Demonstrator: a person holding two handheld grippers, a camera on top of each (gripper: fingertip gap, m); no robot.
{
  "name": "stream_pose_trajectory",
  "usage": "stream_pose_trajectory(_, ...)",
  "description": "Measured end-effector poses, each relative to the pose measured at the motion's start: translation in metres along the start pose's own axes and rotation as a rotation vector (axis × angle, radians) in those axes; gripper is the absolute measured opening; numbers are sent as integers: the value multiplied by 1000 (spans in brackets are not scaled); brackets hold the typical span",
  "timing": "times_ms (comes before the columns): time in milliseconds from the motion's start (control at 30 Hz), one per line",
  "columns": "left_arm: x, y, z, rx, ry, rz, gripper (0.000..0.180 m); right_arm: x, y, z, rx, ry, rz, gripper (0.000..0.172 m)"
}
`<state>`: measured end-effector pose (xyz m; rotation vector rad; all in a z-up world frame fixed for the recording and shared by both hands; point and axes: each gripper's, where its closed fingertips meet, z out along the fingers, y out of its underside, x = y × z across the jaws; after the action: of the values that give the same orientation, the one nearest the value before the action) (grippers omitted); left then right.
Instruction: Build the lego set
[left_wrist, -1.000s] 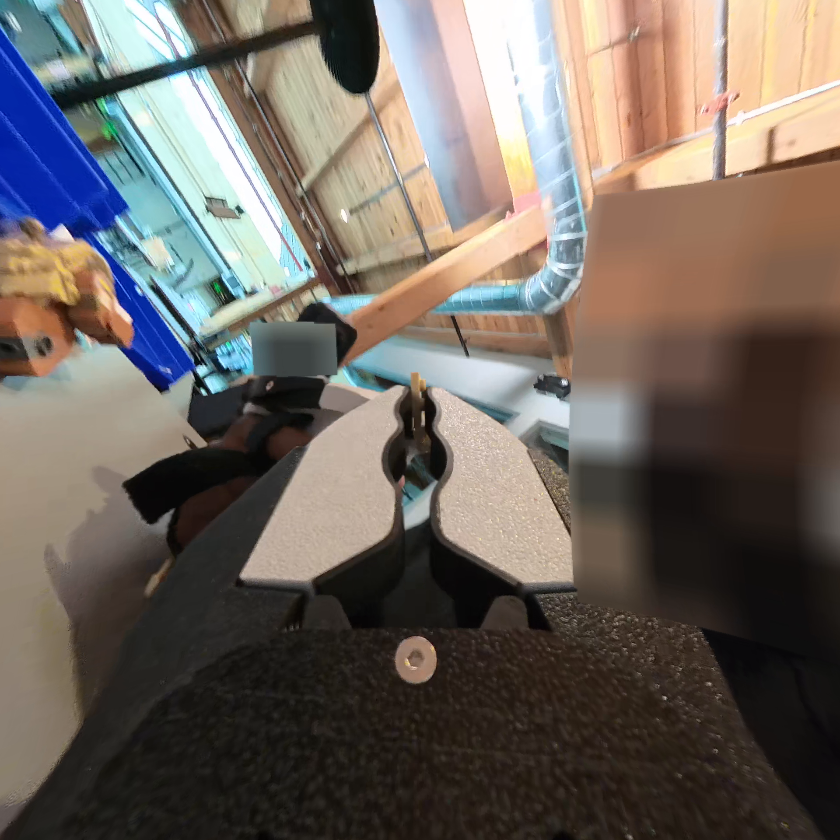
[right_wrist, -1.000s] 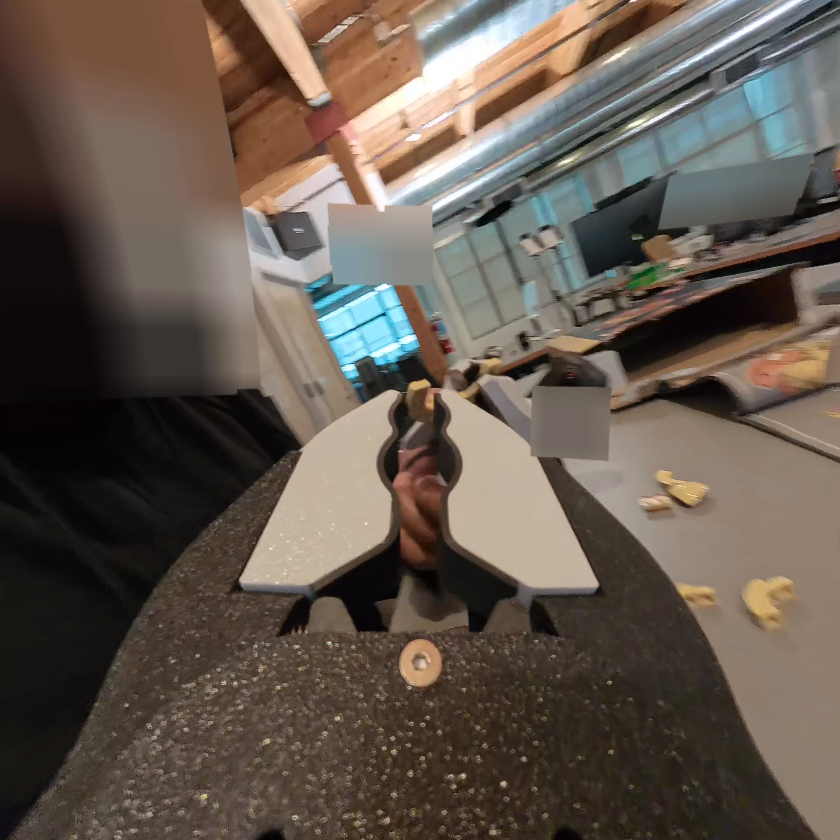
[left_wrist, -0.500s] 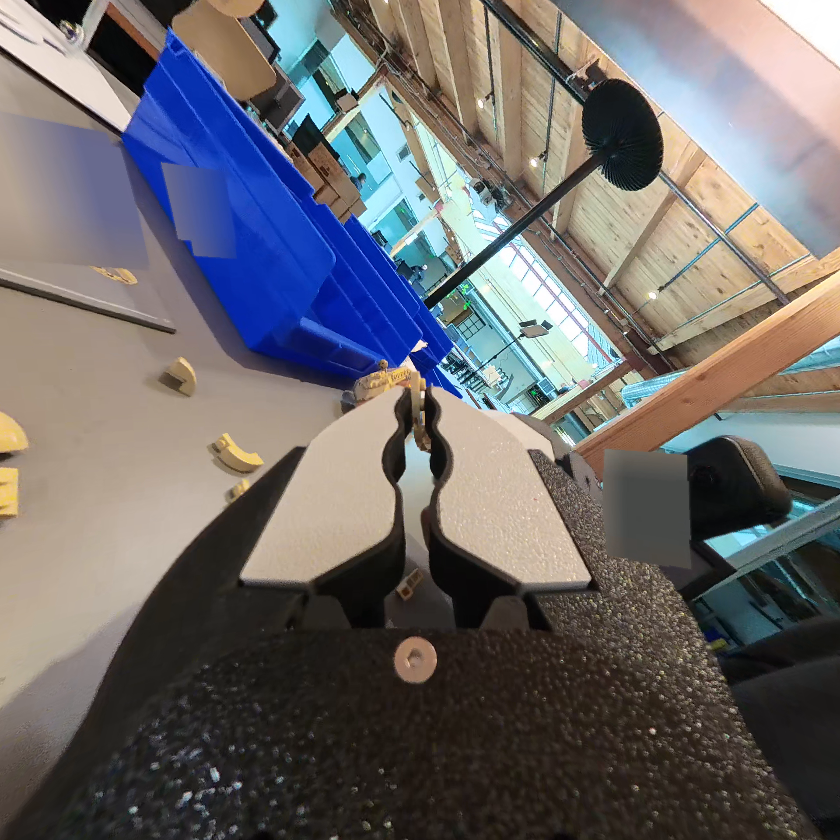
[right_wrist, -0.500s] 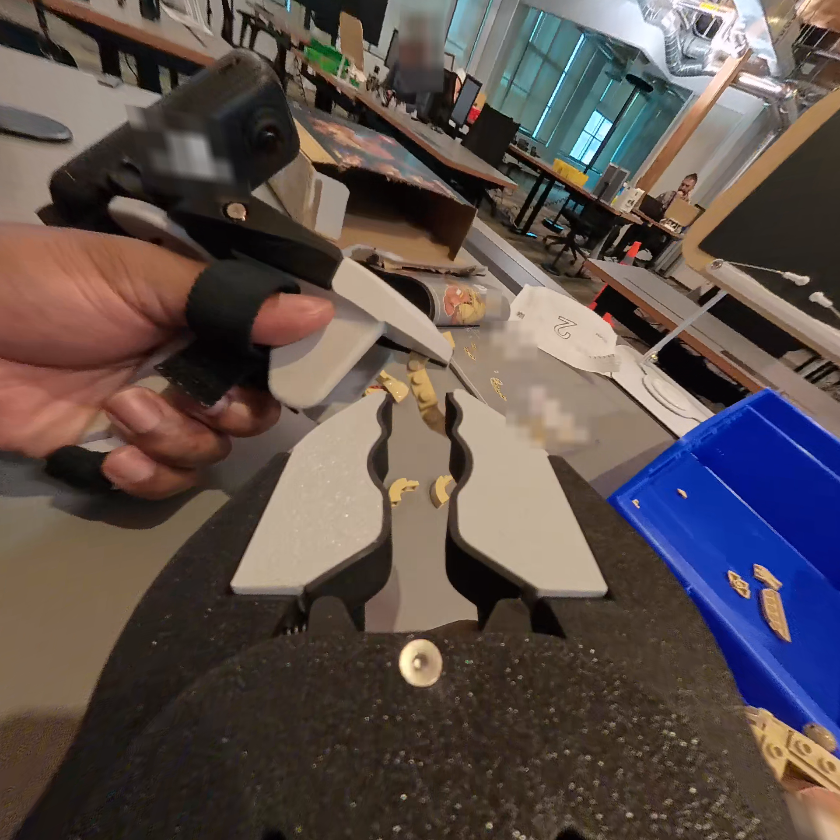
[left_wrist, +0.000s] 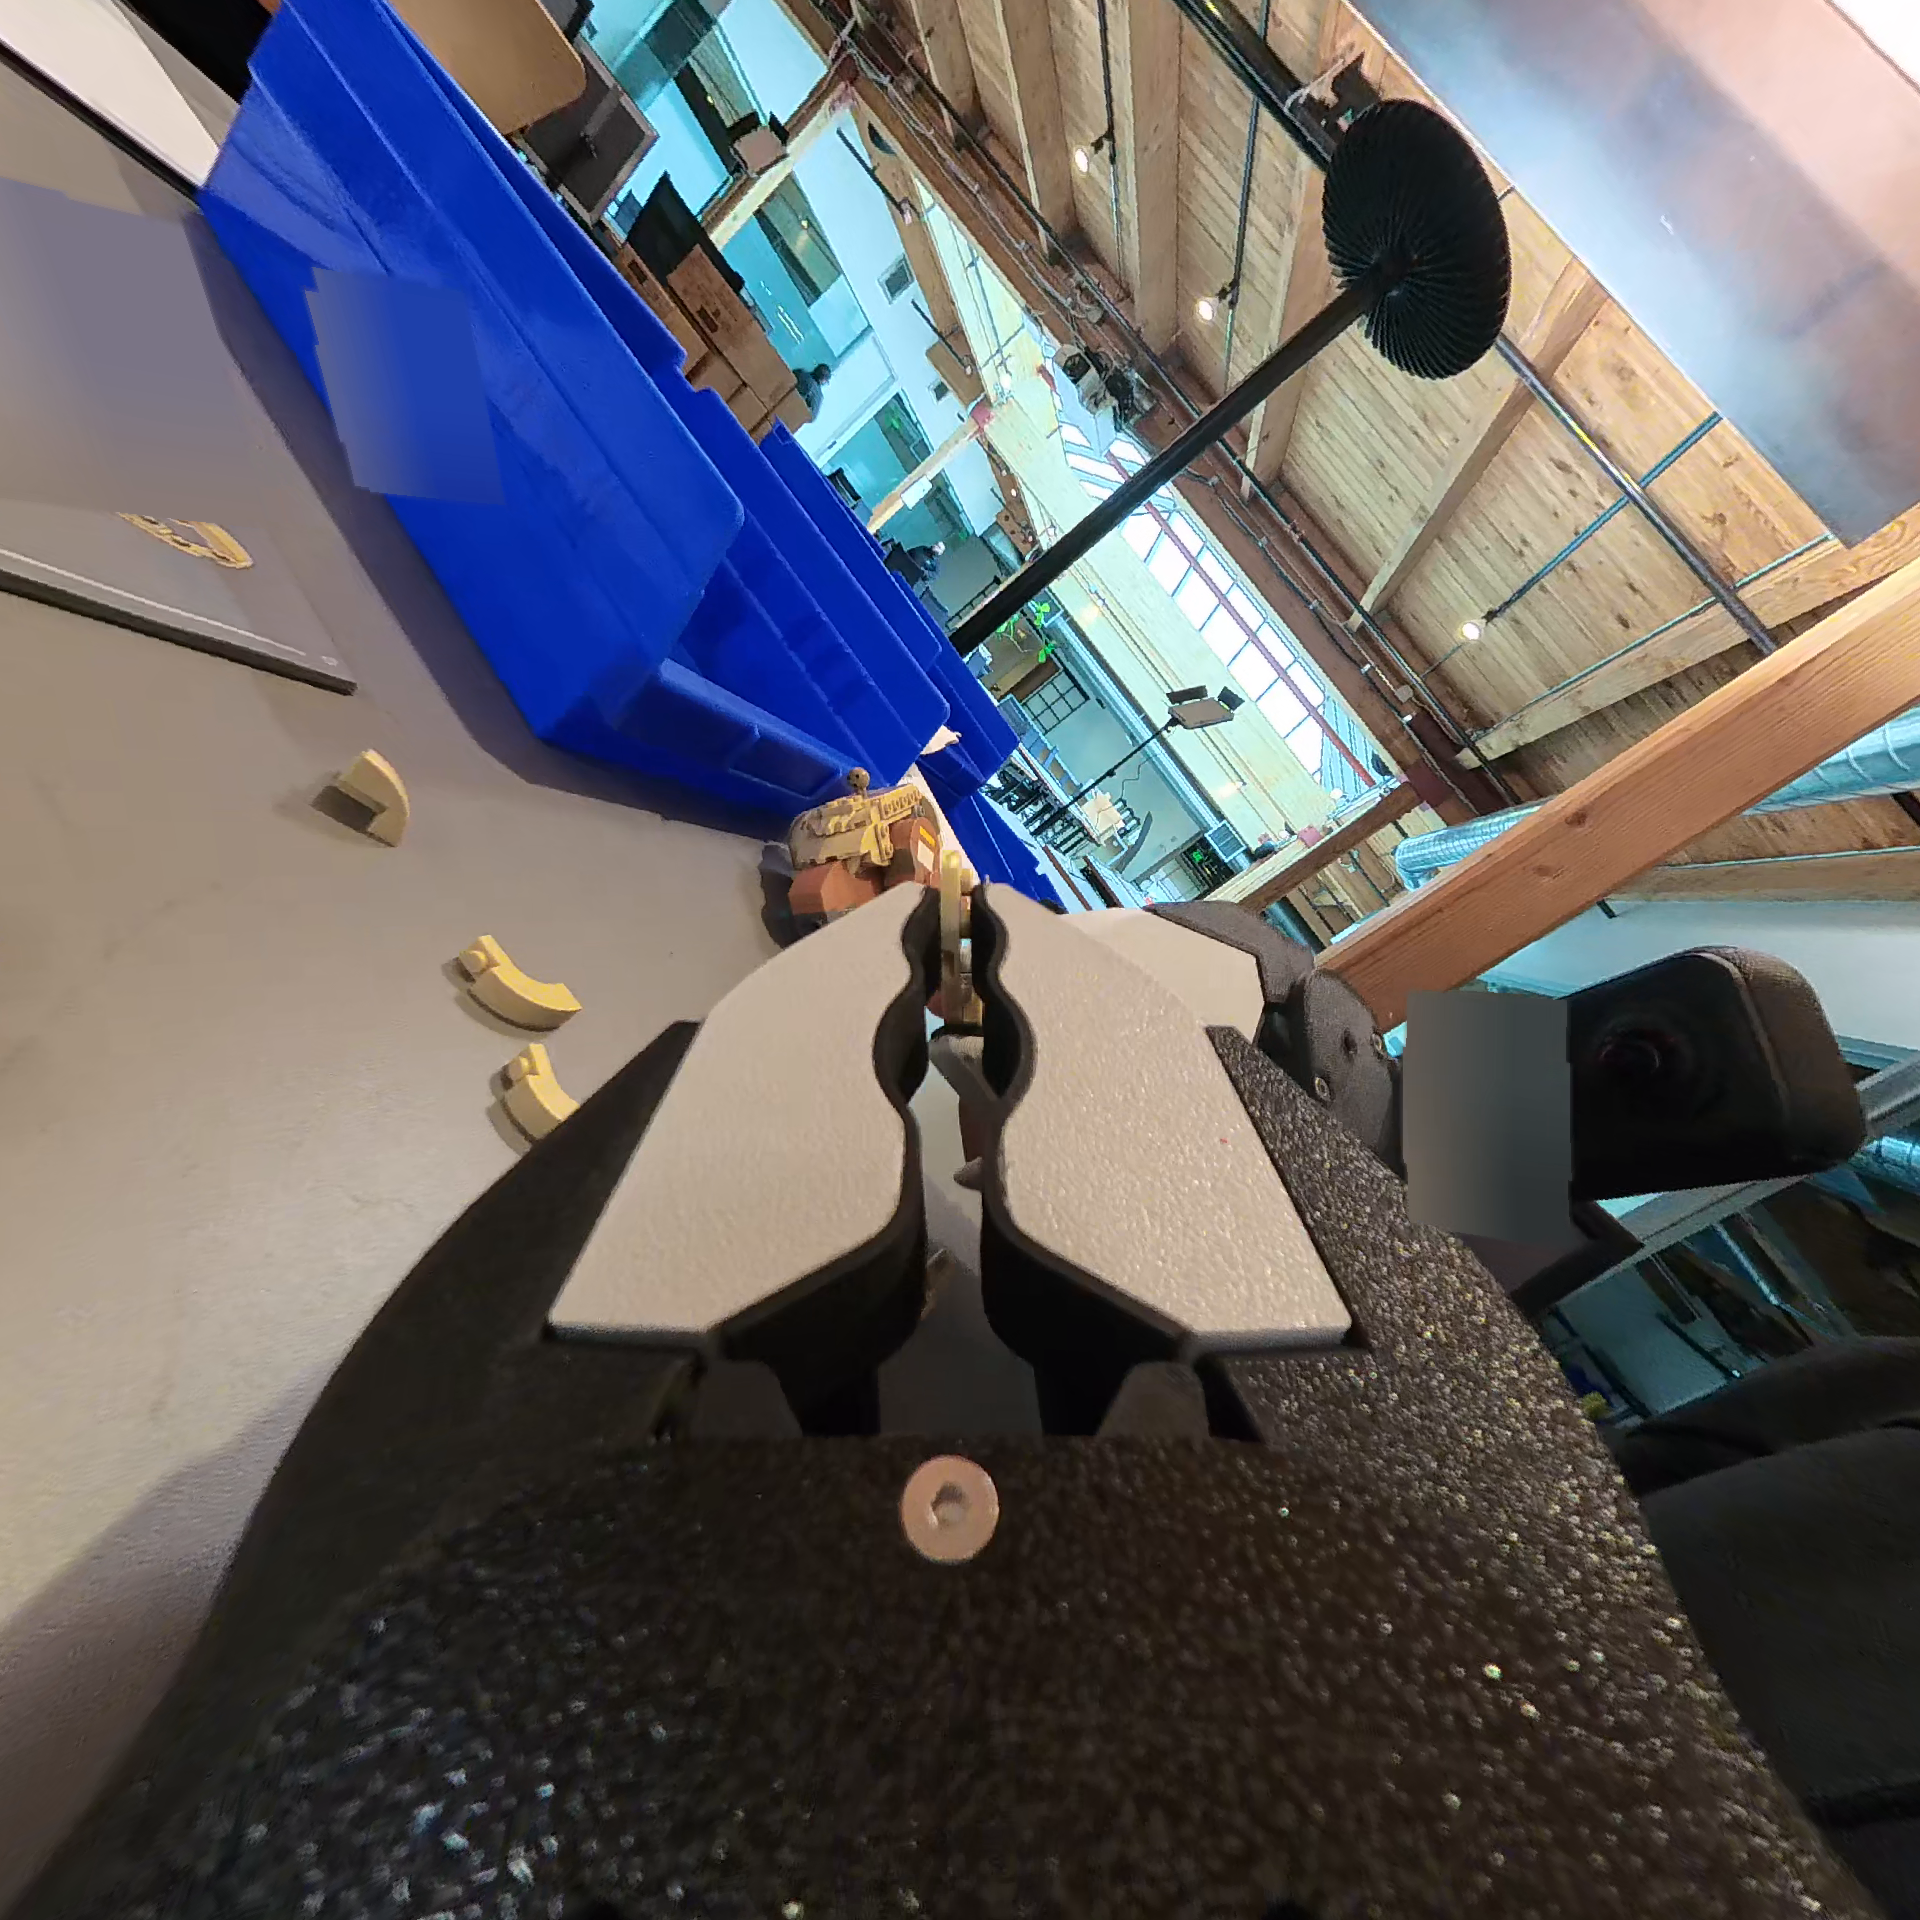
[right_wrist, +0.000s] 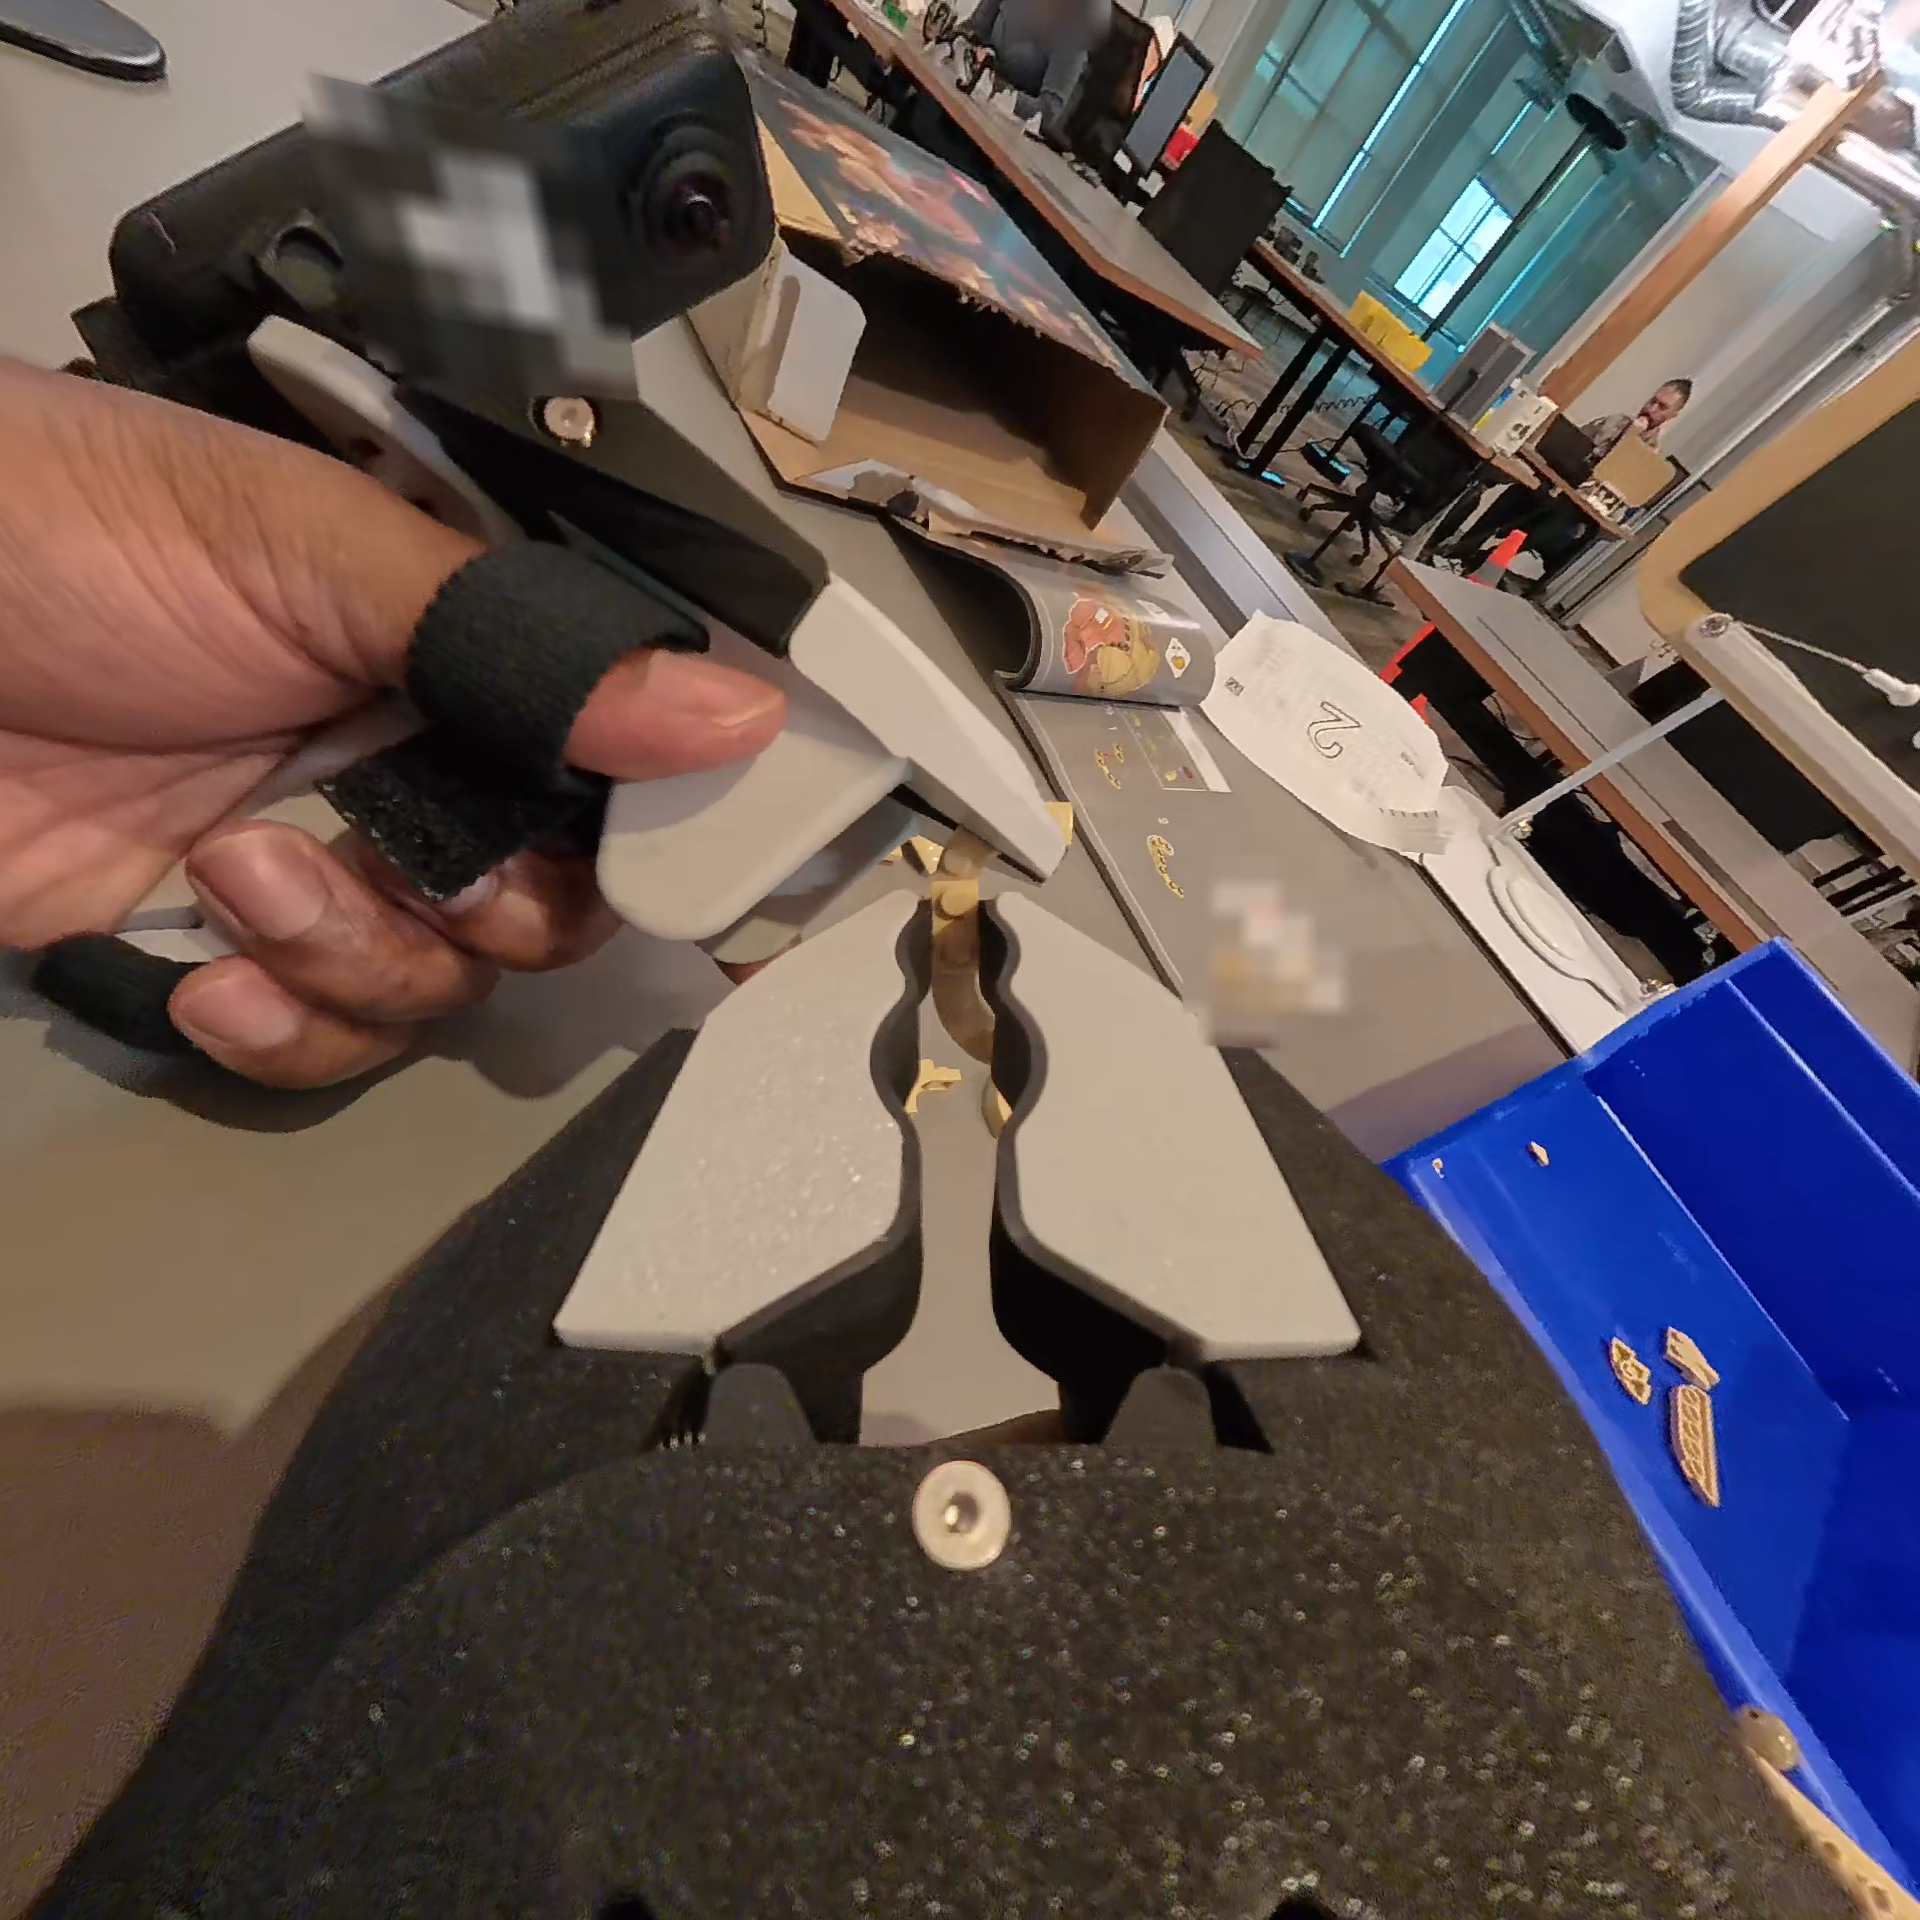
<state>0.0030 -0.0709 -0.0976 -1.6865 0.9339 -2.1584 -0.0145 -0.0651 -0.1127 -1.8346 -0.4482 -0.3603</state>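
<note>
On the grey tabletop, two hand-held grippers meet tip to tip, each pinching a small tan brick piece.

Beside the right gripper an open blue bin holds three small tan bricks on its floor; more may lie out of sight. From the left gripper, a row of blue bins lines the tabletop's far side, their insides hidden. Three loose curved tan pieces lie on the tabletop near it, and one brown and tan brick model stands just beyond its tips. Left jaws are nearly closed, pads pressing a thin tan piece. Right jaws are narrowly apart, clamped on a curved tan piece whose upper end touches the piece in the left gripper. A hand grips the left gripper. An open cardboard box and a booklet lie beyond.
</note>
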Motion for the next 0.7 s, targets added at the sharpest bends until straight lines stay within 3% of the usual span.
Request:
stream_pose_trajectory(400, 1, 0, -1, -22, 23, -2, 4, 0, 0, -1, 23, -27, -15, 9)
stream_pose_trajectory(467, 1, -2, -2, -11, 29, -2, 4, 2, 3, -7, 15, -32, 6, 32)
stream_pose_trajectory(533, -1, -6, -4, -5, 21, 11, 4, 6, 10, -19, 11, -40, 36, 40)
stream_pose_trajectory(700, -8, -15, -11, 4, 3, 22, 4, 3, 56, -63, -107, -131, 103, 35)
